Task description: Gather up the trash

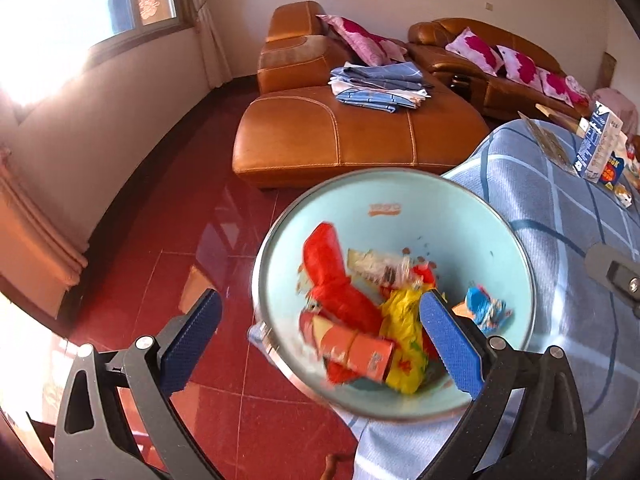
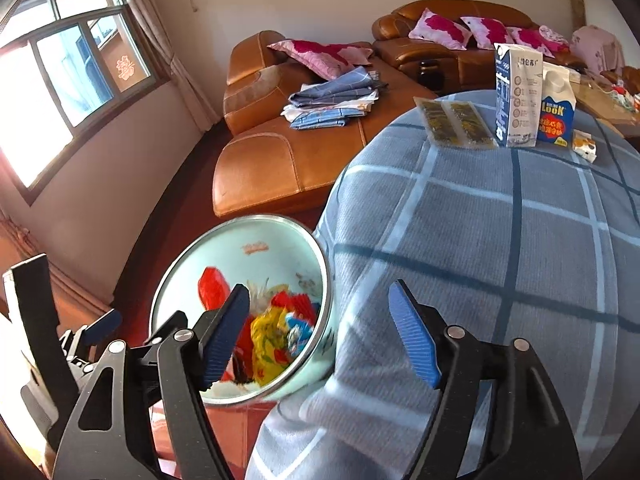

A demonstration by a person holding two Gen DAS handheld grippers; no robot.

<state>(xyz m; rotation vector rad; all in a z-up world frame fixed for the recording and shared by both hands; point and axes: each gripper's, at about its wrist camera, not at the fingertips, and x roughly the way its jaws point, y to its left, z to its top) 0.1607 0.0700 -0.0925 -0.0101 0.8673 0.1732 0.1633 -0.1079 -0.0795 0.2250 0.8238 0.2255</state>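
Blue ribbed pads lined both grippers. The left gripper (image 1: 320, 320) had its fingers (image 1: 450, 338) spread wide with nothing between them, and it hung over the trash bin (image 1: 472, 216). The right gripper (image 2: 320, 330) was spread wide too, with nothing in it, above the edge of the table cloth (image 2: 500, 240).

The bin was pale green inside with a shiny metal rim. It stood on the red floor (image 1: 168, 248), just beside the table. A small orange mark was printed on its inner wall, too blurred to read. Inside lay the trash: a red wrapper (image 1: 332, 276), a yellow wrapper (image 1: 404, 332), a small blue wrapper (image 1: 486, 308) and an orange box (image 1: 356, 352).

Farther back on the blue checked cloth stood a tall milk carton (image 2: 516, 96) with small writing I could not read. Right beside it was a shorter blue carton (image 2: 557, 110) that said "LOOK". Flat yellow packets (image 2: 456, 122) lay to the left of the cartons, and a little box (image 2: 584, 146) lay to the right.

Behind it all was a brown leather sofa (image 2: 280, 160) with folded sheets (image 2: 332, 104) and pink pillows (image 2: 320, 54).
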